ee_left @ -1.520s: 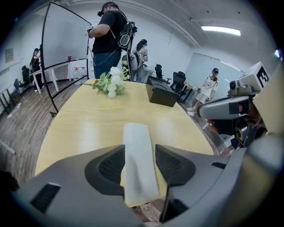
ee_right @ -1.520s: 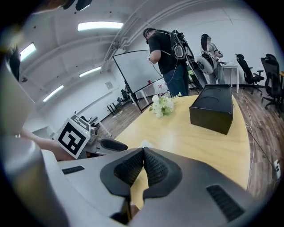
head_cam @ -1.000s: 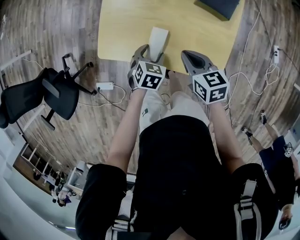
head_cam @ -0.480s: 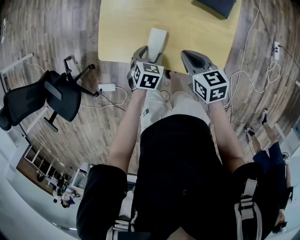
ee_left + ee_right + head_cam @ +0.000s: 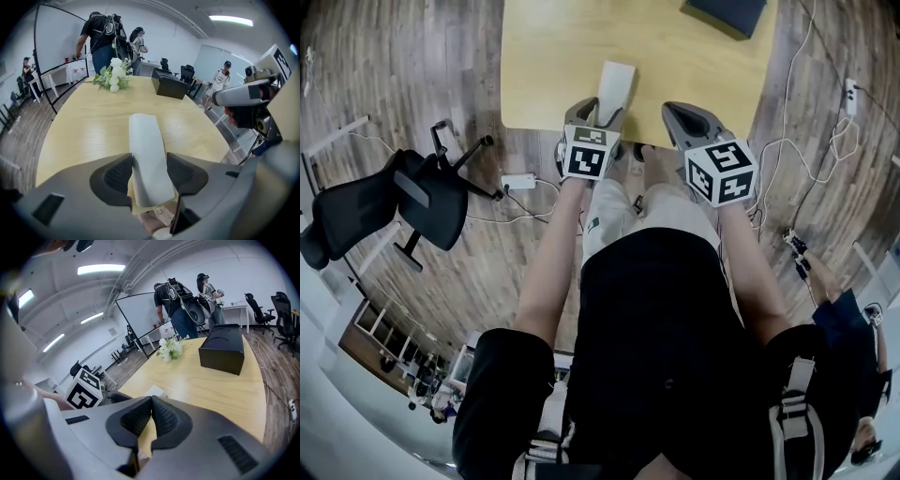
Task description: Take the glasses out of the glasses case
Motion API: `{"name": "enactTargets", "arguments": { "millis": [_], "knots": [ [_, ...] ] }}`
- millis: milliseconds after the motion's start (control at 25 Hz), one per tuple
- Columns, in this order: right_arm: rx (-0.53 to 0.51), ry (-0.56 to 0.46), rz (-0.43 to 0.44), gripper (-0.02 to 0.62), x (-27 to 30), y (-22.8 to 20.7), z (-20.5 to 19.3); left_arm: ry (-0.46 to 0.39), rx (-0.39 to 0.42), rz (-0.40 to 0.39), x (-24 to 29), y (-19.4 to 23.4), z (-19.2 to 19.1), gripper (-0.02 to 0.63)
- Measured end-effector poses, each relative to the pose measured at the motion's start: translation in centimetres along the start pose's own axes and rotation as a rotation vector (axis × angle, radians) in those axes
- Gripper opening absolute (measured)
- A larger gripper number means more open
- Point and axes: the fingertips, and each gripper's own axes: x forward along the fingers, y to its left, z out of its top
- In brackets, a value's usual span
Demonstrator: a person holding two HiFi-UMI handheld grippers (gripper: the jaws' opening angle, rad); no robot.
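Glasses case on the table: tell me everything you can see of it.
The pale grey oblong glasses case, matte with rounded corners, is closed. It lies flat at the near edge of the light wooden table, lengthwise between the jaws of the left gripper, which have just been closing around it; a firm grip isn't evident yet.

The glasses case (image 5: 146, 154) is lying on the bench (image 5: 84, 131) between the fingers (image 5: 115, 176) of the left gripper (image 5: 149, 174), with a box (image 5: 169, 86) and flowers (image 5: 114, 77) sitting behind.
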Motion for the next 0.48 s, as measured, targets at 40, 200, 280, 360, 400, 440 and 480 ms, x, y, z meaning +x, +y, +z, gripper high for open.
{"name": "enactTargets", "arguments": {
  "millis": [40, 200, 280, 360, 400, 440, 480],
  "knots": [
    [0.003, 0.0, -0.003, 0.018, 0.0, 0.1, 0.0, -0.002, -0.004, -0.008, -0.2, 0.2, 0.1, 0.24],
    [0.013, -0.003, -0.016, 0.018, 0.1, 0.9, 0.0, 0.005, 0.013, -0.029, -0.5, 0.4, 0.0, 0.221],
    [0.018, -0.006, -0.022, 0.018, 0.1, 1.2, 0.0, 0.019, 0.039, -0.042, -0.5, -0.2, -0.2, 0.221],
    [0.025, -0.01, -0.03, 0.018, 0.1, 1.5, -0.1, 0.032, 0.062, -0.039, -0.3, -0.7, -0.4, 0.252],
    [0.029, -0.012, -0.034, 0.018, 0.1, 1.6, -0.1, 0.04, 0.071, -0.029, -0.2, -0.8, -0.6, 0.255],
    [0.031, -0.014, -0.037, 0.018, 0.1, 1.8, -0.2, 0.047, 0.082, -0.015, -0.1, -0.8, -0.7, 0.256],
    [0.033, -0.015, -0.04, 0.018, 0.1, 1.9, -0.2, 0.054, 0.095, 0.0, 0.0, -0.7, -0.8, 0.256]
  ]
}}
